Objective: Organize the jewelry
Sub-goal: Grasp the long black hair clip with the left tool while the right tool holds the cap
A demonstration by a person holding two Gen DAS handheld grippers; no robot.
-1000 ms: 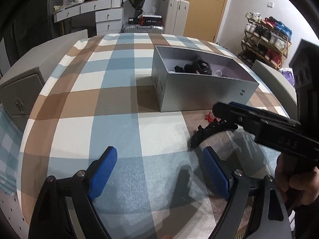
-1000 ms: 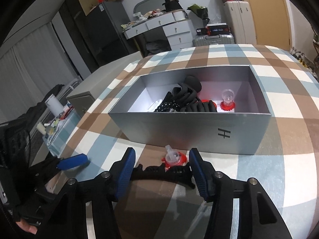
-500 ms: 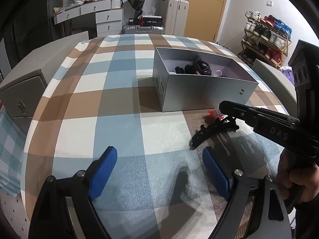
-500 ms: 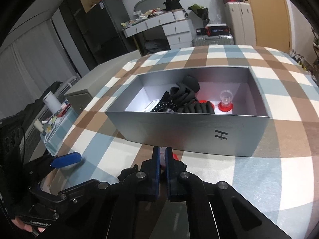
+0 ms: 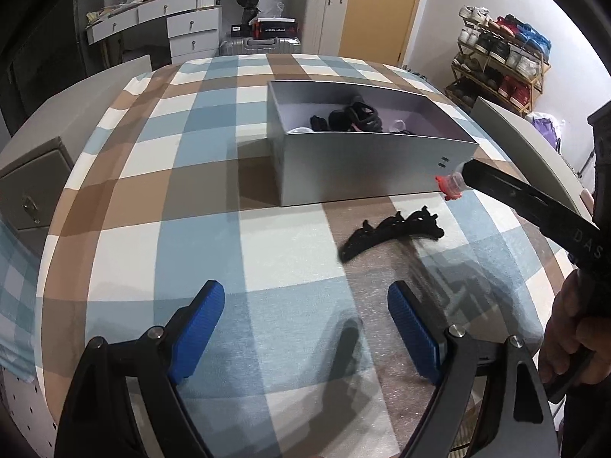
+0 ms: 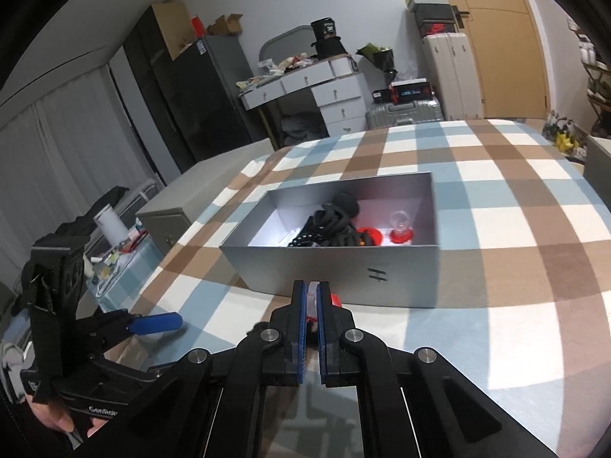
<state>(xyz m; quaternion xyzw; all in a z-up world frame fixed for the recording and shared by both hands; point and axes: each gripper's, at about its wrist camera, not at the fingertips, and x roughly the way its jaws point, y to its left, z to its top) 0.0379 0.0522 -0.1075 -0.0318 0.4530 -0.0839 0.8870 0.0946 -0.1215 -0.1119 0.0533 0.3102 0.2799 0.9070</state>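
Observation:
My right gripper (image 6: 312,297) is shut on a small clear piece with a red base (image 6: 335,300) and holds it above the checked tablecloth, just in front of the grey box (image 6: 343,271). The left wrist view shows the same piece (image 5: 450,184) at the gripper's tip, beside the box's near corner (image 5: 374,164). A black toothed hair clip (image 5: 393,231) lies on the cloth below it. Inside the box are black hair pieces (image 6: 336,221) and another red-and-clear piece (image 6: 400,229). My left gripper (image 5: 305,305) hangs open over the cloth, short of the clip, with nothing between its blue pads (image 5: 202,316).
A grey cabinet (image 5: 34,191) stands off the table's left edge. A person's hand (image 5: 565,328) grips the right tool's handle at the right. A white dresser (image 6: 336,91), suitcases and a shoe rack (image 5: 500,61) stand far behind the table.
The right gripper shut on the red-and-clear piece and lifted it off the cloth toward the box. The black clip stayed on the table. The left gripper stayed open.

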